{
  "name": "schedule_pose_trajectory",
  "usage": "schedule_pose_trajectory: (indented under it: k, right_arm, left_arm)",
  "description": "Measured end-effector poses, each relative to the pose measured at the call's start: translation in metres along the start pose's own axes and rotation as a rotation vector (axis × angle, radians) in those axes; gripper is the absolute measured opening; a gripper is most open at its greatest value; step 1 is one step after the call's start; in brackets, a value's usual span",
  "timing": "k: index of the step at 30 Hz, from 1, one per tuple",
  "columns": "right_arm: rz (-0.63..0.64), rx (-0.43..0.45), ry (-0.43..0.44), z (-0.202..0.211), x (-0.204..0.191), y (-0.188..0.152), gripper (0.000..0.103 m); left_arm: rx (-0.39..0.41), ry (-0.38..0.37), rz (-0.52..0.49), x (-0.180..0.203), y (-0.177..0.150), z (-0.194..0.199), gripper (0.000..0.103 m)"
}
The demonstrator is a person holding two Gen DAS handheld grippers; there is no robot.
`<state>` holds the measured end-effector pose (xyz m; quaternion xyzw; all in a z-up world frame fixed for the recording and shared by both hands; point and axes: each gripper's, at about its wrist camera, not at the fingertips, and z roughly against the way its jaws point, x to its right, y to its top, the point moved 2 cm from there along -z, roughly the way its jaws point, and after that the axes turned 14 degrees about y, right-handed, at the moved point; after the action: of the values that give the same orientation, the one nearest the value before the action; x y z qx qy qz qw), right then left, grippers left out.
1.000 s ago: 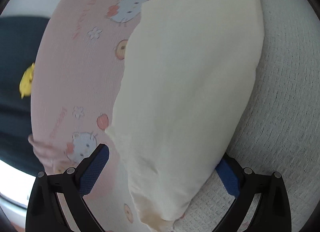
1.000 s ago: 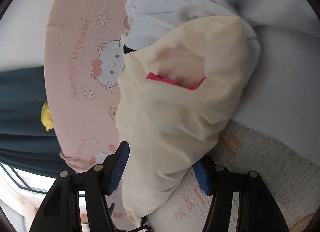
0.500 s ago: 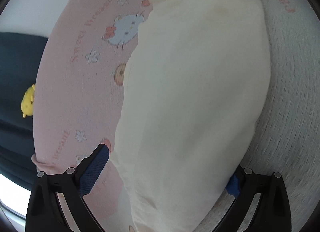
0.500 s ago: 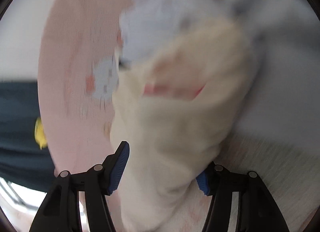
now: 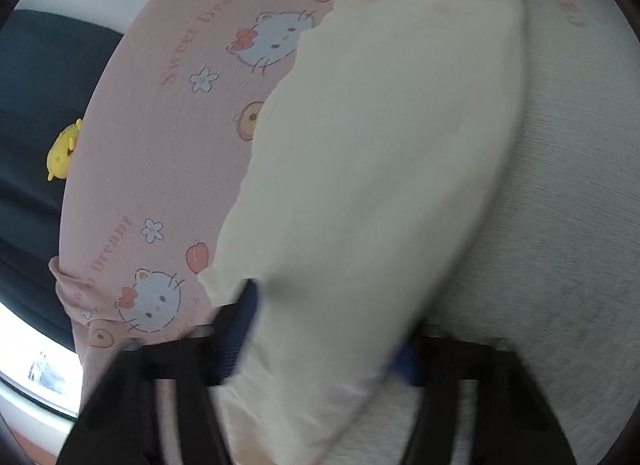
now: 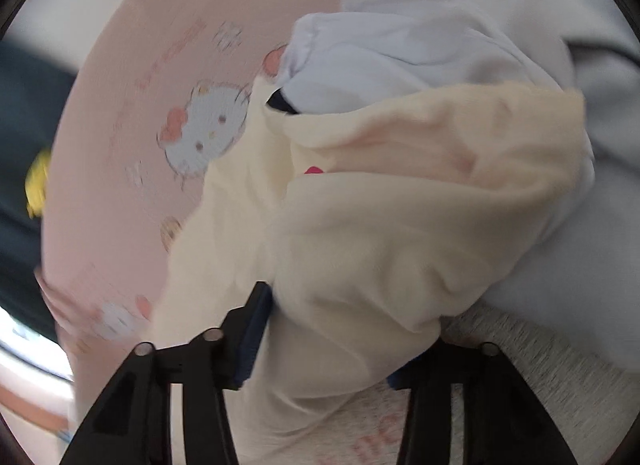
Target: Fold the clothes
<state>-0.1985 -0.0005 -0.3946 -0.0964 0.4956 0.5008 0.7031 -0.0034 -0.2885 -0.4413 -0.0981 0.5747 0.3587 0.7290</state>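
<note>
While the pink cartoon-cat blanket [image 5: 168, 153] spreads out at the left as a backdrop, the cream garment [image 5: 372, 169] lies across it, laid long for folding. Left gripper [image 5: 320, 337] first: jaws just closing, pinching the garment's near end. Over to the right gripper [image 6: 328, 345]: its jaws have been closing too, squeezing bunched cream cloth, pale blue clothes [image 6: 420, 37] heaped beyond.

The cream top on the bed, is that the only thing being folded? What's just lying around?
In the job:
cream top
left claw, closing on it
right claw, closing on it

Just lying about:
pink cat-print blanket
white garment
yellow duck toy
</note>
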Motion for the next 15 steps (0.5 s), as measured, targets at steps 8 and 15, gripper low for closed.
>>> schedule_pose_trajectory:
  k: [8,15]
  right_arm:
    - [0.165,-0.112,-0.139,-0.017,-0.021,-0.01,0.036]
    - [0.112,-0.139,-0.166,-0.03,-0.028,-0.005,0.033]
  left_arm:
    - [-0.039,0.01,0.019,0.003,0.001,-0.004,0.02]
    - [-0.133,-0.079,0.023,-0.007,0.013,-0.021,0.02]
